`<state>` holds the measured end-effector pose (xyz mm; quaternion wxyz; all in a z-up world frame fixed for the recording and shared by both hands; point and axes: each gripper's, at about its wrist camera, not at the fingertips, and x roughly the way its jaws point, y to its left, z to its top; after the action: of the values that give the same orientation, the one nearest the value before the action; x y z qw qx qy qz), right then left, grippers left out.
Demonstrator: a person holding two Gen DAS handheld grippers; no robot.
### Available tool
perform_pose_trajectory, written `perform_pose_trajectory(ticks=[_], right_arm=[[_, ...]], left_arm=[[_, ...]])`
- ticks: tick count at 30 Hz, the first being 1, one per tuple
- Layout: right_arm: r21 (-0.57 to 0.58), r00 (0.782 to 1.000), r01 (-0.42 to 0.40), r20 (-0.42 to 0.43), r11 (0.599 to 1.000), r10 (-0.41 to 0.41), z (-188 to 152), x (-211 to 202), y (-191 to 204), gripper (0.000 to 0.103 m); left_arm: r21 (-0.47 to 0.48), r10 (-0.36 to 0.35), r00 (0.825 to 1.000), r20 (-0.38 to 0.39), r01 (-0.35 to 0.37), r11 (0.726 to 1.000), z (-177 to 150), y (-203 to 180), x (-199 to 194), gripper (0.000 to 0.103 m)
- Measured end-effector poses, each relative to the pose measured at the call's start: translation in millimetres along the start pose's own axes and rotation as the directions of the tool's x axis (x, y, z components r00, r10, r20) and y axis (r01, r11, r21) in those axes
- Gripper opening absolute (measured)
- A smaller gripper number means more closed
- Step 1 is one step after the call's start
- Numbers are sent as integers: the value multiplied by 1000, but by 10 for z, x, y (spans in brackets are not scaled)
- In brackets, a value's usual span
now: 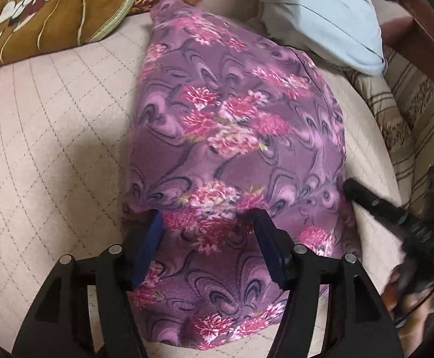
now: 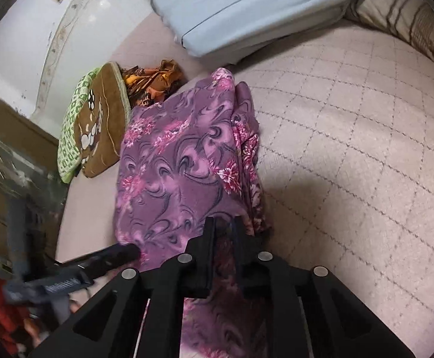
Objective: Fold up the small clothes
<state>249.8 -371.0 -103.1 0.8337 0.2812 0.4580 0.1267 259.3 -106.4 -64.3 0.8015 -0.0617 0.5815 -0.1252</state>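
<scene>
The purple floral garment [image 1: 232, 137] lies on the quilted beige bed [image 1: 53, 125] as a long, partly folded strip, its long axis running from the near edge of the bed, where both tools work, toward the far end by the pale blue pillow [image 1: 321, 15]. The left hand-held gripper [image 1: 211, 223] points steeply down over the near end of the strip with its jaws apart; the blue pads straddle a raised ridge of fabric but do not visibly press on it. The right hand-held gripper [image 2: 224, 223] sits at the near right-hand corner of the garment with its jaws close together, and a layered fabric edge passes between them; it appears clamped on that edge, though the contact is partly hidden. Both tools are at the same end of the garment, just beside each other, so neither is clearly nearer the far end. The coming move probably turns on carrying the near end along the long axis toward the far end. Open bed surface lies to the right of the strip in the right wrist view. On the other side, a brown cartoon cushion [image 2: 103, 125] and a crumpled orange cloth [image 2: 154, 83] lie near the strip's far corner and limit the room there.
</scene>
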Motion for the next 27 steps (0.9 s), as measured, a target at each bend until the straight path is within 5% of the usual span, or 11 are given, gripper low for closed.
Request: perform_pose_trajectory(ticks=[3,10,15,19,21,23,27], right_arm=[[74,999,-21,38,997,19,62,-190,-79,55],[125,997,6,76,992,-15,254,-293,-196,55],[135,999,-22,28,991,19,382,-53,-249,60],[142,994,-88,-51,986,96,394,293,-258,60],[128,984,-145,-81,981,156,386,442,-213,69],[90,978,-186,-76,979,193,403,520,-152,74],[68,966,-234,-92,970,240,437,595,-152,75]], left_arm=[[4,-1,1000,1,1,1000,-15,15,-14,63],[-24,-63,998,-12,63,998,80,82,-110,63],[-178,-192,981,21,192,965,418,560,-177,67],[-321,-331,942,-52,298,899,557,879,172,67],[-348,-390,918,-67,345,872,573,888,320,69],[-312,-391,919,-56,356,881,578,802,371,84],[-261,-377,925,-43,354,898,614,662,400,87]])
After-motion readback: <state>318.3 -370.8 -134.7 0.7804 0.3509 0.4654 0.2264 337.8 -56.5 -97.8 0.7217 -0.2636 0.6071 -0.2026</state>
